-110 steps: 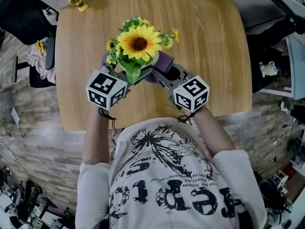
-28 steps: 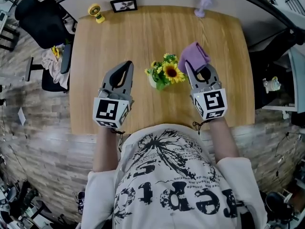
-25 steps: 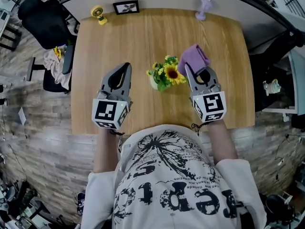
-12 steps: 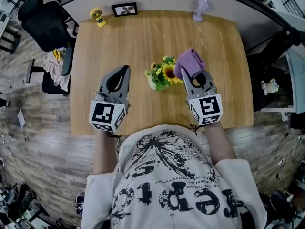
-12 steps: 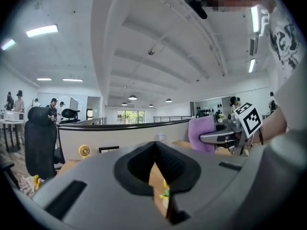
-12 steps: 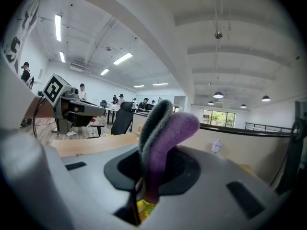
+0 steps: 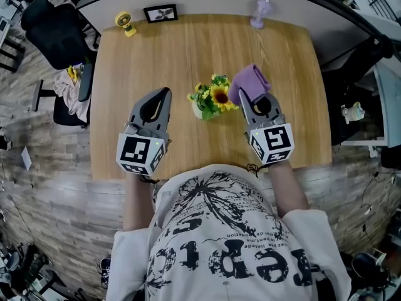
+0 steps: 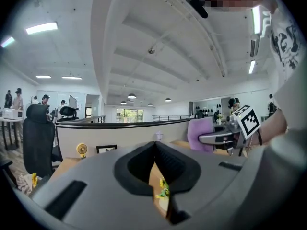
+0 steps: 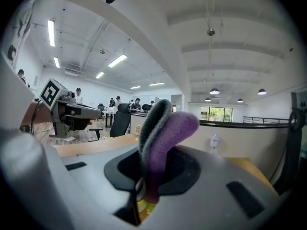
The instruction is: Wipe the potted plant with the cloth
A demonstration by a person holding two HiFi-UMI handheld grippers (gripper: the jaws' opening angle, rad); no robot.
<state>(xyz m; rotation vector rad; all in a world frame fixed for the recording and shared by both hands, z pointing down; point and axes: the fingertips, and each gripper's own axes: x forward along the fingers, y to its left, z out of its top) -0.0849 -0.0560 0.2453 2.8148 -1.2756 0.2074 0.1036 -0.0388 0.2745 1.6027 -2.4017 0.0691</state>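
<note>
Right tongs [image 7: 245, 96] clamp the cloth [image 7: 249, 79], just right of the plant [image 7: 211, 99]; left tongs [image 7: 165, 93], closed and empty, flank its left.

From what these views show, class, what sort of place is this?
Most likely an open-plan office or lab: long ceiling strip lights, a black office chair near the wooden table, and people around desks in the background.
</note>
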